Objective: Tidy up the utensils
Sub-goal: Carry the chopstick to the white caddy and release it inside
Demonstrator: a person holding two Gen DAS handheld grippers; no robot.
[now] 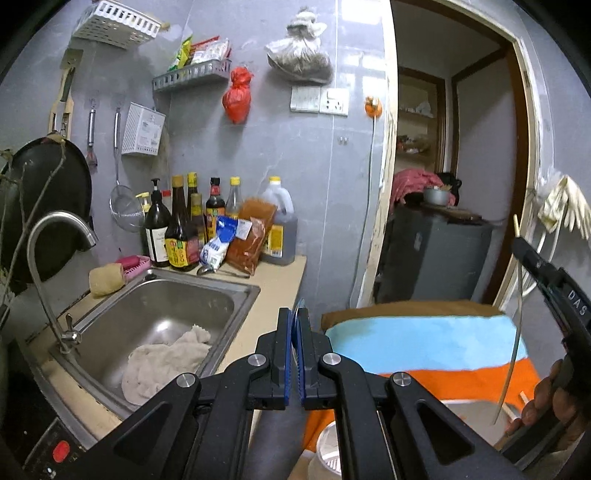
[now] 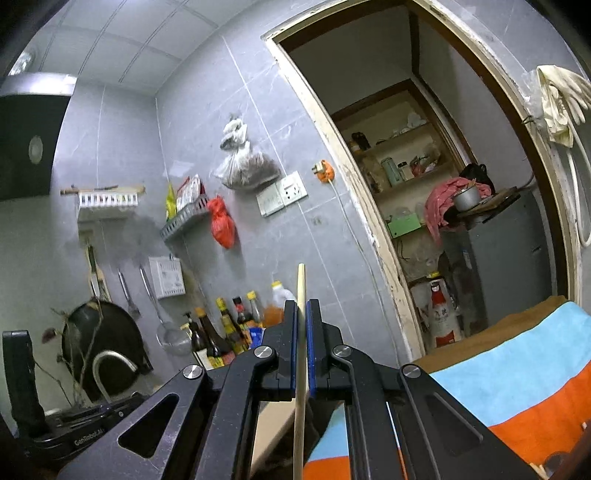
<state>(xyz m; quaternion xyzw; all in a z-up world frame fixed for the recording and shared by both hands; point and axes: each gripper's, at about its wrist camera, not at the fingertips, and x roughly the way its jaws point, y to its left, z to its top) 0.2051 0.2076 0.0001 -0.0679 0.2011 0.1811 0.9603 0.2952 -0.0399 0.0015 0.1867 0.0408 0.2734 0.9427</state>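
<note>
Chopstick and thin metal utensil held aloft, holders on the wall ahead

Chopstick is the task's thing most plainly in view: a pale wooden stick pinched between the blue pads of the right gripper, its long axis near upright, running from below the jaws at the bottom centre of the right view to a tip above them. The left gripper has its jaws pressed together on a thin blue-grey edge, seemingly a flat metal utensil seen edge-on; what kind I cannot tell.

The room is a small grey-tiled kitchen with a doorway at right opening on a back room. A steel sink with a rag in it fills the lower left of the left view, on a beige counter that carries a row of bottles. A striped blue and orange cloth lies at lower right.

On the wall at the left of both views hang a white slotted holder and, in the upper left, a white rack. By my judgement the coming move turns on this: the holder lies ahead, left of and above both sets of jaws, so each upright utensil would have to travel left and drop in end first. In the left view, the right gripper's body sits at the far right edge, so the left hand seems nearer the holder.
</note>
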